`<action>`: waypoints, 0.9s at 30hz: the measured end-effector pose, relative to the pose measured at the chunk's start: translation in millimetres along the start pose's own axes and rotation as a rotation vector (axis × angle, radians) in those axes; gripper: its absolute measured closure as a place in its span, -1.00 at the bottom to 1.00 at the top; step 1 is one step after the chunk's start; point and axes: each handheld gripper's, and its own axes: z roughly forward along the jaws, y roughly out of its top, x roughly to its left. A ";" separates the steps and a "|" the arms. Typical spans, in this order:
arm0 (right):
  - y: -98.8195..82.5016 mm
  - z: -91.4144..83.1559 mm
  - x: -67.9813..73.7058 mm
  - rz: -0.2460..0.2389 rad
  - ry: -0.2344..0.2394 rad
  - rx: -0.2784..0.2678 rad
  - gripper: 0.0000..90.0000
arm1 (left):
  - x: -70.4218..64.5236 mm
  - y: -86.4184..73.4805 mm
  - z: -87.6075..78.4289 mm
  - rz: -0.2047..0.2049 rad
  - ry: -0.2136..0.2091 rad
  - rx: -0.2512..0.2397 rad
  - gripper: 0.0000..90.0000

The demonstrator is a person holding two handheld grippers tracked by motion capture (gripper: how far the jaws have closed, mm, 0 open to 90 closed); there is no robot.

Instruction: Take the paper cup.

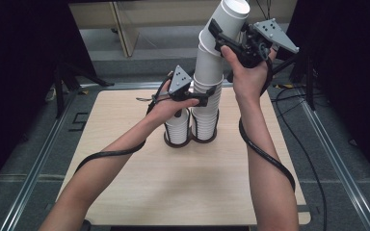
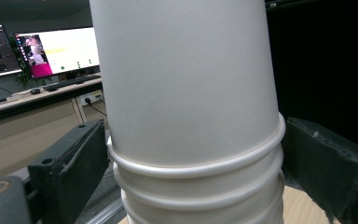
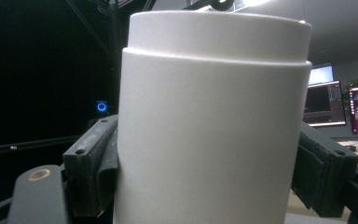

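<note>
Two grippers: a person holds one in each hand and has both set on the same tall stack of white paper cups (image 1: pixel 211 72).
Tall stack: upside-down cups nested one over another, rising from the right ring of a dark two-ring holder (image 1: pixel 191 139) on the wooden table (image 1: pixel 125 183); the upper part leans to the right.
Short stack: a lower pile of white cups (image 1: pixel 177 126) in the holder's left ring, just beside the tall stack and under the left hand.
Left gripper (image 1: pixel 207 98): level, low on the tall stack; in the left gripper view its two black jaws stand on either side of the rolled cup rims (image 2: pixel 196 163), closed against them, the right jaw touching the rim.
Right gripper (image 1: pixel 219 41): raised near the top of the stack; in the right gripper view its jaws press both sides of the top cup (image 3: pixel 212 126), the left pad flattened on the cup wall.
Top cup: tilted, its flat base uppermost, seated on the cups beneath it.
Background: lit monitors (image 2: pixel 56 51) on a desk beyond the table.
</note>
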 end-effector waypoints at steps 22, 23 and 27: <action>1.4 -26.2 3.3 -0.010 0.005 -0.015 -0.56 | -0.6 0.1 -0.1 0.009 0.002 0.004 -0.84; 1.0 -27.6 3.7 -0.005 0.000 -0.012 -0.56 | -0.5 0.3 -0.2 0.010 0.002 0.005 -0.84; -0.9 -36.7 4.8 -0.008 0.003 -0.022 -0.56 | -1.2 0.2 0.2 0.007 0.000 -0.001 -0.84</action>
